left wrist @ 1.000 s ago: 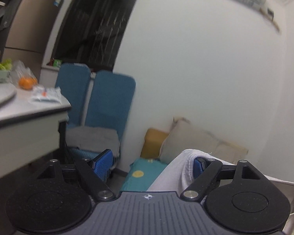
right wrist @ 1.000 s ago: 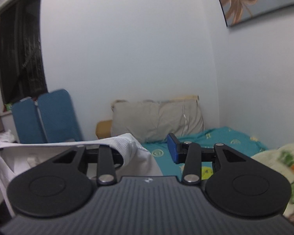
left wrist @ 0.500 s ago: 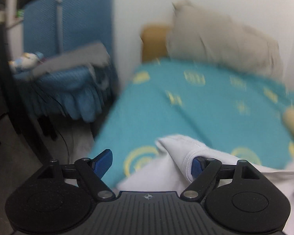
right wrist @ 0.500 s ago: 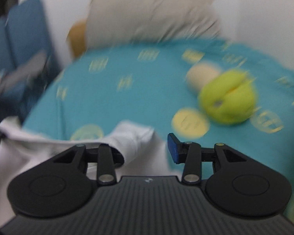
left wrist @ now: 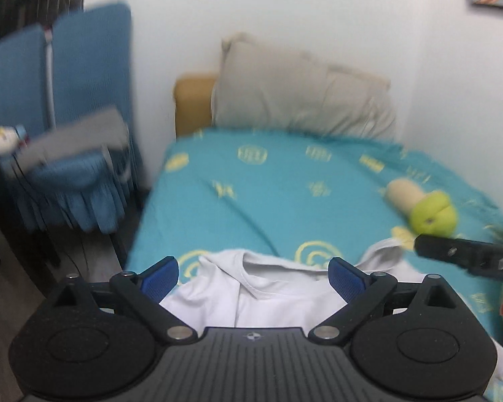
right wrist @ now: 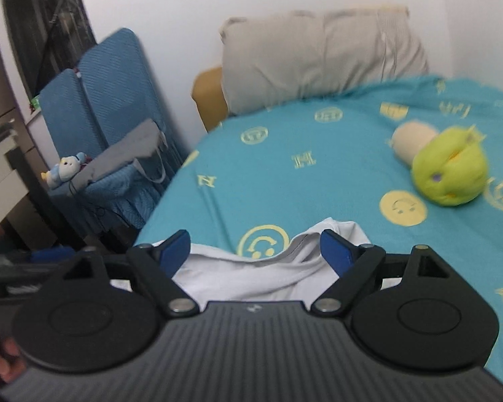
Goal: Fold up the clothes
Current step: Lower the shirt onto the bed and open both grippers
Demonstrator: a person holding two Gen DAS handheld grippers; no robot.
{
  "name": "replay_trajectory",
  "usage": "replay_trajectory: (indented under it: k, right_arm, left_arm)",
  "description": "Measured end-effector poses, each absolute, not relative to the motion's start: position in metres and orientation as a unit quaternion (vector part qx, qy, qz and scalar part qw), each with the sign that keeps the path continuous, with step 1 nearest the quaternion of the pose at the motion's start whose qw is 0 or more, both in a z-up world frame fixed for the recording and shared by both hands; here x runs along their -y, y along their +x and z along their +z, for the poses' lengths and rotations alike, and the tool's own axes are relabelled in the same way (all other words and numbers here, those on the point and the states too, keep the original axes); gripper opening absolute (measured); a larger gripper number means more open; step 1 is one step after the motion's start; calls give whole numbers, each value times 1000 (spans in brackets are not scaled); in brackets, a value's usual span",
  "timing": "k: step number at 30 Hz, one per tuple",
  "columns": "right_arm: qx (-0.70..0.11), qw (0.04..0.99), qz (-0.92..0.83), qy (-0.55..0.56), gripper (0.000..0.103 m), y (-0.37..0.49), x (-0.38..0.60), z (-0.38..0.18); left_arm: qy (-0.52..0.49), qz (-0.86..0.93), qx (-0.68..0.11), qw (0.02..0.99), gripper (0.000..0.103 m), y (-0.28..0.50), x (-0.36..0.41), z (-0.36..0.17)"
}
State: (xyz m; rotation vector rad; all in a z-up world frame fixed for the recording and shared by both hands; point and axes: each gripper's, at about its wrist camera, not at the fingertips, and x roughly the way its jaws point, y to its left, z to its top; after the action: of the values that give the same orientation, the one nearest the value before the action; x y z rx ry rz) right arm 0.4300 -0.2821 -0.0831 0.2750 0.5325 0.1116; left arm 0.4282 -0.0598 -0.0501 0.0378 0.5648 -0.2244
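While white shirt [left wrist: 268, 298] lies on teal bedspread [left wrist: 268, 201] | left tongs [left wrist: 253, 276] wide | right tongs [right wrist: 255, 249] wide

Right gripper [right wrist: 255, 251] jaws spread wide, blue-padded fingertips [right wrist: 175, 247] apart, nothing clamped. Crumpled white cotton shirt [right wrist: 248, 276] lies between and just below the fingers, on the teal bedspread with yellow smiley prints [right wrist: 285, 181]. Lime-green plush toy [right wrist: 449, 174] ahead, right of the right finger. Beige pillow [right wrist: 318, 57] far ahead. Blue folding chair [right wrist: 110, 83] beyond the left finger.
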Motion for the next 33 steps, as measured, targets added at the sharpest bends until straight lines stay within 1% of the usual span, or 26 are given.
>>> replay_trajectory:
  k: [2, 7, 11, 14, 16, 18, 23, 25, 30, 33]
  right_arm:
    - [-246, 961, 45, 118, 86, 391, 273, -64]
    - [-226, 969, 44, 90, 86, 294, 261, -24]
    - [-221, 971, 32, 82, 86, 226, 253, -5]
    - [-201, 976, 24, 75, 86, 176, 251, 3]
    - [-201, 977, 22, 72, 86, 152, 251, 4]
    - [-194, 976, 29, 92, 86, 130, 257, 0]
    - [-137, 986, 18, 90, 86, 92, 261, -21]
    - [-122, 988, 14, 90, 86, 81, 262, -30]
    - [-155, 984, 9, 88, 86, 86, 254, -39]
    - [-155, 984, -3, 91, 86, 89, 251, -39]
  left_arm:
    - [19, -113, -251, 961, 99, 397, 54, -33]
    - [24, -105, -207, 972, 99, 294, 29, 0]
    - [22, -102, -176, 979, 100, 204, 17, 23]
    - [20, -100, -154, 983, 100, 143, 9, 37]
    - [19, -95, -150, 984, 101, 124, 8, 34]
    - [18, -91, -146, 985, 101, 104, 8, 30]
    - [14, -78, -136, 987, 101, 55, 6, 21]
    - [-3, -72, -151, 986, 101, 55, -1, 10]
    - [-31, -66, -182, 981, 101, 61, -20, -10]
    - [-36, -65, -187, 980, 101, 66, -21, -13]
